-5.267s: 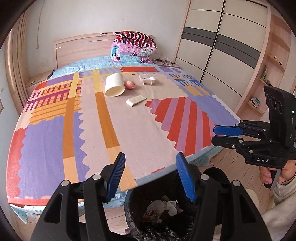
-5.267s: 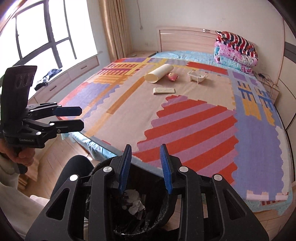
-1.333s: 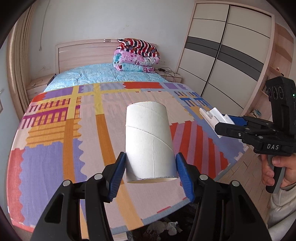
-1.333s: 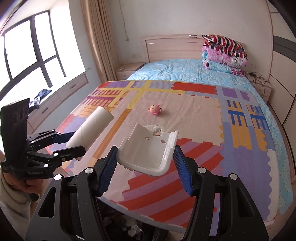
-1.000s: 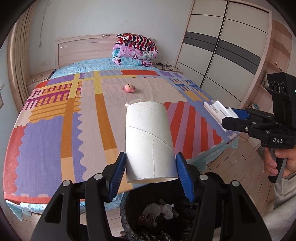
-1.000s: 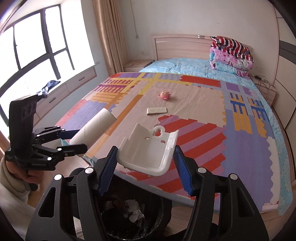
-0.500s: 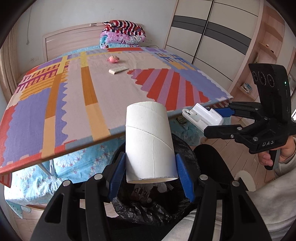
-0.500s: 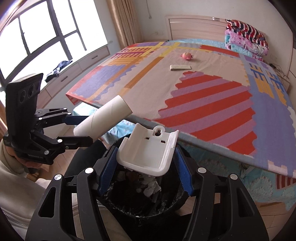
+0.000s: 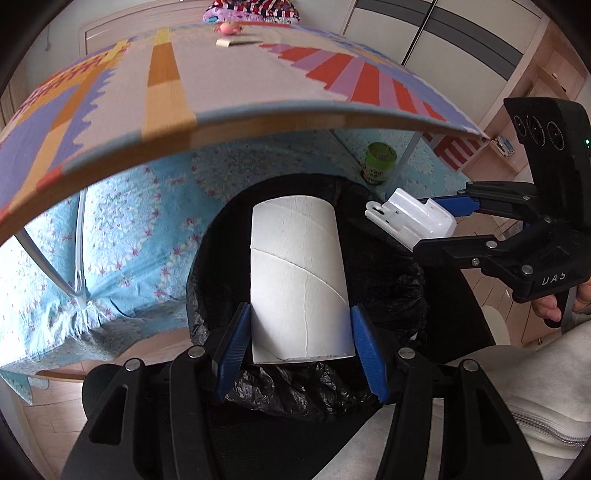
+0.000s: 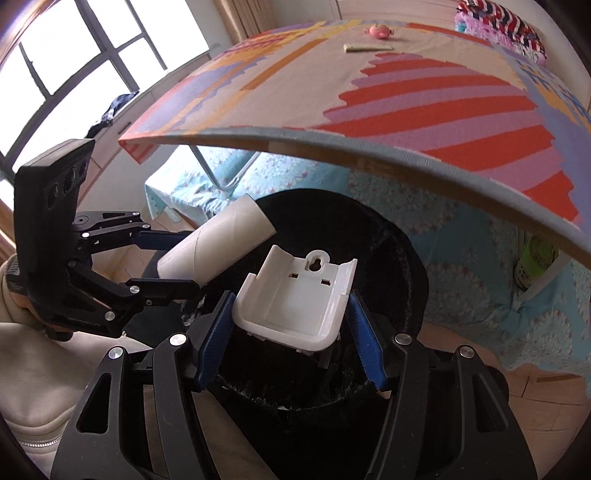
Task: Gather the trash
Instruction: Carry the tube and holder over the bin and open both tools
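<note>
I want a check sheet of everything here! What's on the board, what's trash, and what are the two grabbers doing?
Surface: patchwork board holds a pink toy and a flat packet.
Job's things: cardboard tube, white plastic holder, both above the black-lined bin.
Clutter: green jar on the floor.
Grippers: left gripper grips the tube; right gripper grips the holder.
Cables: nothing seen.
Surroundings: window, wardrobe, folded bedding.

Patterned board (image 9: 177,74) carries pink toy (image 9: 228,27), flat packet (image 9: 236,41); bin (image 10: 402,254) stands on wooden floor (image 10: 535,387).
</note>
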Motion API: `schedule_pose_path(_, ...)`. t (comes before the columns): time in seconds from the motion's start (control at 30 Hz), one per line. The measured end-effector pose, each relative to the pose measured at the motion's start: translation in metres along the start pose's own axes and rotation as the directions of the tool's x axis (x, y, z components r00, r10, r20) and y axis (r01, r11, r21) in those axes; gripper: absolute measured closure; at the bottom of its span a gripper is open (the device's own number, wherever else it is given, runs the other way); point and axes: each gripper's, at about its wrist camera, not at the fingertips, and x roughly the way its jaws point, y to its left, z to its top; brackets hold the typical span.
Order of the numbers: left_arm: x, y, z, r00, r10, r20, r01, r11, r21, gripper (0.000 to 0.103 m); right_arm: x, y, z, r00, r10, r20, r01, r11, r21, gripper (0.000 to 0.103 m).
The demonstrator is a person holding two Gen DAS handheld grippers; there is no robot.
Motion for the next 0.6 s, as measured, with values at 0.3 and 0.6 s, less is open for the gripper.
schedule_pose_path(0.3, 0.046, -0.001, -0.01, 0.991, 0.013, -0.134, -0.012, 1.0, 0.01, 0.05, 0.045, -0.013, -0.011, 0.994, -0.014, -0.111, 0.017, 0.999, 0.028, 0.043)
schedule_pose_path(0.6, 0.063, 0.001, -0.009, 0.98, 0.025, -0.197, -0.026, 1.0, -0.004, 0.049, 0.069, -0.02, -0.015, 0.983, -0.042, -0.179, 0.049, 0.998, 0.035, 0.042)
